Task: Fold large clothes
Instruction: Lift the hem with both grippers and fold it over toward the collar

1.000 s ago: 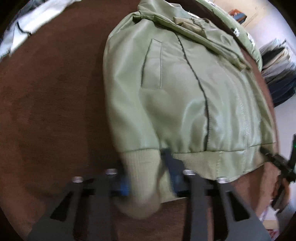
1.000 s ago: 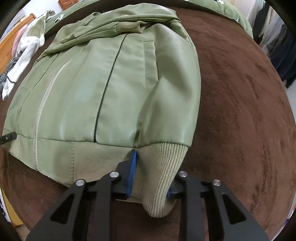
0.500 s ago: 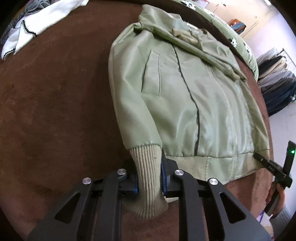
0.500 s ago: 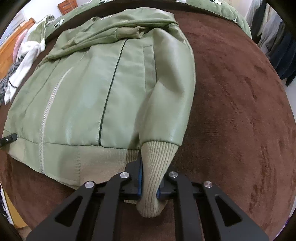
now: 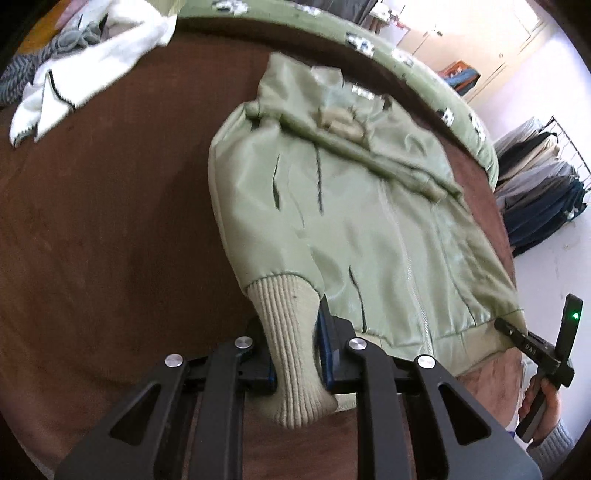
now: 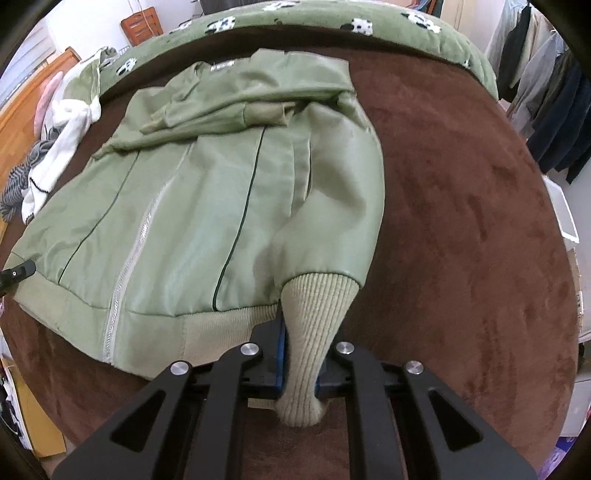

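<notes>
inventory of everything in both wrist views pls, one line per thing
jacket: 1, light green, flat on the brown cover, zipped, hood folded over its top
cuffs: 2, beige ribbed, one in each gripper
cover: 1, brown, under the jacket
blanket: 1, green with white patches, along the far edge
white garment: 1, white with dark trim, far corner, beside a grey knit
hanging clothes: several, dark and beige, on a rail at the wall
left hand-held gripper: 1, black with blue pads, shut on a cuff
right hand-held gripper: 1, same, shut on the other cuff
hand: 1, holds the right gripper
</notes>
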`<state>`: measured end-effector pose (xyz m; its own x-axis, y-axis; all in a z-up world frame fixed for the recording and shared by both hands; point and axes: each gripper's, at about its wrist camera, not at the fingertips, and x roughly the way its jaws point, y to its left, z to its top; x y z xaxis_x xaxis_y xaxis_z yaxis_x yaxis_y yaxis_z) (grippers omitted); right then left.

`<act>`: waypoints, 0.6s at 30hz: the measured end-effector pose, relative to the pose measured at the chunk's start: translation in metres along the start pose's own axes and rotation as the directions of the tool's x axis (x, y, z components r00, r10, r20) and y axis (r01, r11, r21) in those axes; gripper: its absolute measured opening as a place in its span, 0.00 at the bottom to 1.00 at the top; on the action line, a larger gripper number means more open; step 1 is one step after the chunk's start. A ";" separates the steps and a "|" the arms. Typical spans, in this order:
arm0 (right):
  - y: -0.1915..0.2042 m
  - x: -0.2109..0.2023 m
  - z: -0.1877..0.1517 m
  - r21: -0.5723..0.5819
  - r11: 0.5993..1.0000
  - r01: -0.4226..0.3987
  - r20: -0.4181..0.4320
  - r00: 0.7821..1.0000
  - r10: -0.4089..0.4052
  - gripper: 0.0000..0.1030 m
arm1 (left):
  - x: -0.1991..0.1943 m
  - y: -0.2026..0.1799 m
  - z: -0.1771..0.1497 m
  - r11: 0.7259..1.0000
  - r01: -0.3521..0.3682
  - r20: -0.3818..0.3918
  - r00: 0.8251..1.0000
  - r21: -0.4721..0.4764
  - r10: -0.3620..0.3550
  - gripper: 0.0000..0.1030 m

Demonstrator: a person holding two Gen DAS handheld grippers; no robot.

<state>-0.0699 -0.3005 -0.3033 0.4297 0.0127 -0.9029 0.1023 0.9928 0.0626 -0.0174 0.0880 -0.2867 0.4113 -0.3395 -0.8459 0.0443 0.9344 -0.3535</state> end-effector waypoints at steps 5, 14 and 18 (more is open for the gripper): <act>-0.002 -0.031 0.034 0.001 1.000 0.006 0.058 0.998 -0.006 0.10 | -0.023 -0.014 0.029 1.000 0.016 0.077 0.997 -0.009 -0.015 0.19; -0.004 -0.060 0.128 -0.030 1.000 0.003 0.175 0.985 0.002 0.10 | -0.041 -0.039 0.110 1.000 -0.013 0.209 0.978 -0.010 0.014 0.19; -0.004 -0.057 0.174 -0.054 0.999 0.000 0.205 0.979 0.011 0.10 | -0.039 -0.049 0.141 0.999 -0.039 0.242 0.969 -0.030 0.045 0.19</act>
<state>0.0614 -0.3259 -0.1775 0.6054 -0.0008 -0.7960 0.0532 0.9978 0.0394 0.0930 0.0706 -0.1799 0.6213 -0.2608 -0.7389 0.0006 0.9432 -0.3323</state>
